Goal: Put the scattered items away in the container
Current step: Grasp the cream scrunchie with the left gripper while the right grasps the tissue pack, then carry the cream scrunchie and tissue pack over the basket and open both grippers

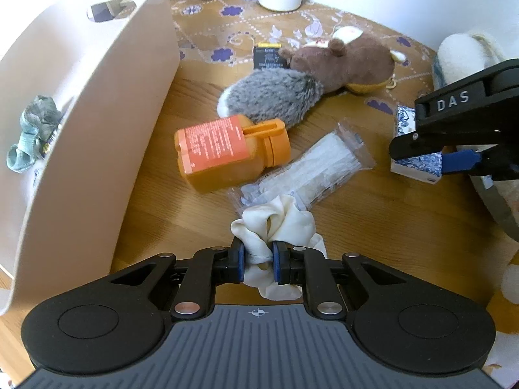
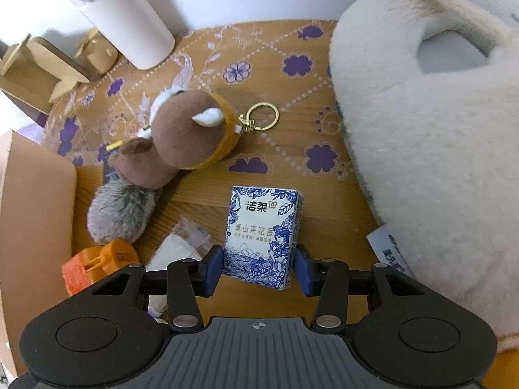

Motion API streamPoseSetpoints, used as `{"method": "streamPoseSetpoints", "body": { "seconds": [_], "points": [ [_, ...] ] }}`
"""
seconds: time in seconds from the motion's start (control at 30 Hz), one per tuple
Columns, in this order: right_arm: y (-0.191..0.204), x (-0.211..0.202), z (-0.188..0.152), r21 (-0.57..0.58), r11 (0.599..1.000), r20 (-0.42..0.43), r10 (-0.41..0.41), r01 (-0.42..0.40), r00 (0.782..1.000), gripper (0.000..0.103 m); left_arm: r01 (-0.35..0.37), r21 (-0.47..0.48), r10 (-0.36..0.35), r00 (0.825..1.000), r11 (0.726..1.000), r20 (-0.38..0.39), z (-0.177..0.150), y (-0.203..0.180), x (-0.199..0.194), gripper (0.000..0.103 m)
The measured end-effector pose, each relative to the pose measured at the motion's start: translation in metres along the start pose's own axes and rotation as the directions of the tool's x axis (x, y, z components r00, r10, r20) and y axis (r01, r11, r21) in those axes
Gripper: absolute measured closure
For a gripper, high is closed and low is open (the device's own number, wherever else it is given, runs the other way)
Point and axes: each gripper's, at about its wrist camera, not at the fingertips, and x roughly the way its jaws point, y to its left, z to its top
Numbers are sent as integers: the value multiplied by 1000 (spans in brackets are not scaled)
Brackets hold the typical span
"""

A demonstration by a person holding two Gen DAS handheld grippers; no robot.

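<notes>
So the left gripper is clamped on a cream scrunchie just above the wooden table, and the white container sits off to its left, wall rising right there, so that arm's the closer one for a drop. The right gripper has its pads either side of the blue-and-white tissue pack, long axis pointing straight away from it. Looks closed on it, pads touching both sides.
</notes>
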Motion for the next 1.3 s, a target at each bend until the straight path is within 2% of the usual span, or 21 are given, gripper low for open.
{"method": "streamPoseSetpoints", "body": {
  "seconds": [0.23,0.53,0.93,1.3],
  "points": [
    [9,-42,-3,2,1000,72,29,-30,997,59,16,16,-17,997,1000,71,12,7,-27,87],
    [41,-94,-10,-14,997,168,75,-73,983,59,29,47,-37,985,998,168,22,31,-71,87],
    [125,-134,-27,-63,990,242,137,-126,961,59,23,9,-25,959,1000,282,35,114,-123,87],
    [212,-126,-34,-130,982,215,165,-139,963,59,11,-50,4,958,999,288,41,191,-127,87]
  ]
}}
